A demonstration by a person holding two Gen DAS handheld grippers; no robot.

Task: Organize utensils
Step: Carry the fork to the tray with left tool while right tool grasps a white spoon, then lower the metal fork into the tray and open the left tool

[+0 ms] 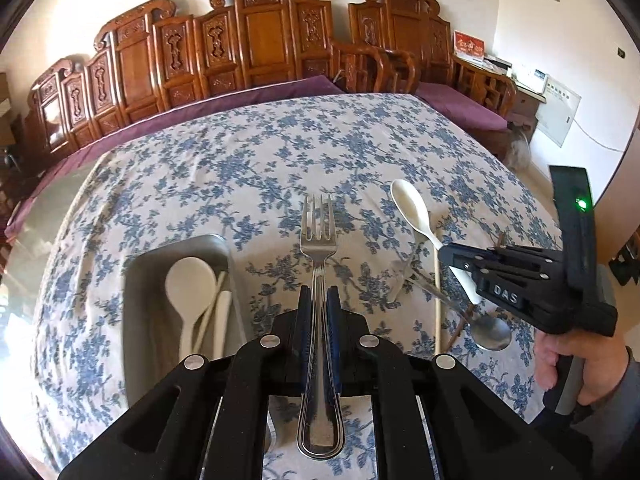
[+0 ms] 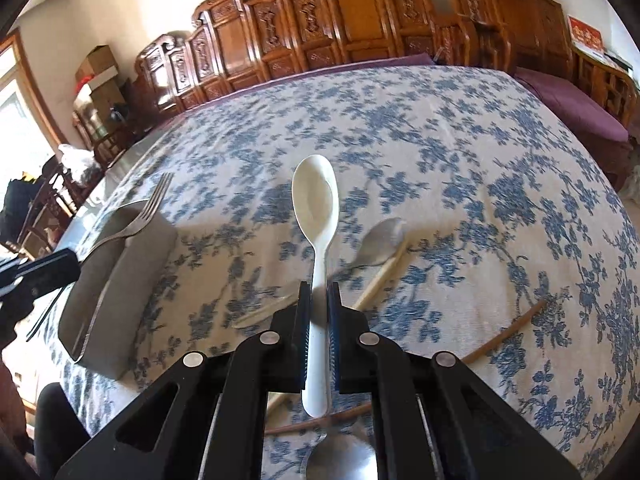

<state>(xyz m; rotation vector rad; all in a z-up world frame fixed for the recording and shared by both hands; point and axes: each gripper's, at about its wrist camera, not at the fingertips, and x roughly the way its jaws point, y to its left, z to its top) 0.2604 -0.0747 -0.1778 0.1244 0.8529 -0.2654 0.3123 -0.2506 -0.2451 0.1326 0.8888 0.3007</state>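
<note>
Fork [image 1: 318,264], metal, is clamped by its handle in the left gripper [image 1: 318,300], tines pointing forward, held above the table [image 1: 280,152] just right of the grey tray [image 1: 140,320]. White spoons [image 1: 192,292] are seen lying inside that tray. White plastic spoon [image 2: 316,216] is gripped by its handle in the right gripper [image 2: 319,296], bowl forward, raised over the blue floral tablecloth [image 2: 440,140]. Below it, chopsticks [image 2: 380,276], a brown stick [image 2: 508,332] and a metal spoon [image 2: 344,460] are left loose on the cloth. Carved wooden benches [image 1: 260,36] are lined along the far wall.
</note>
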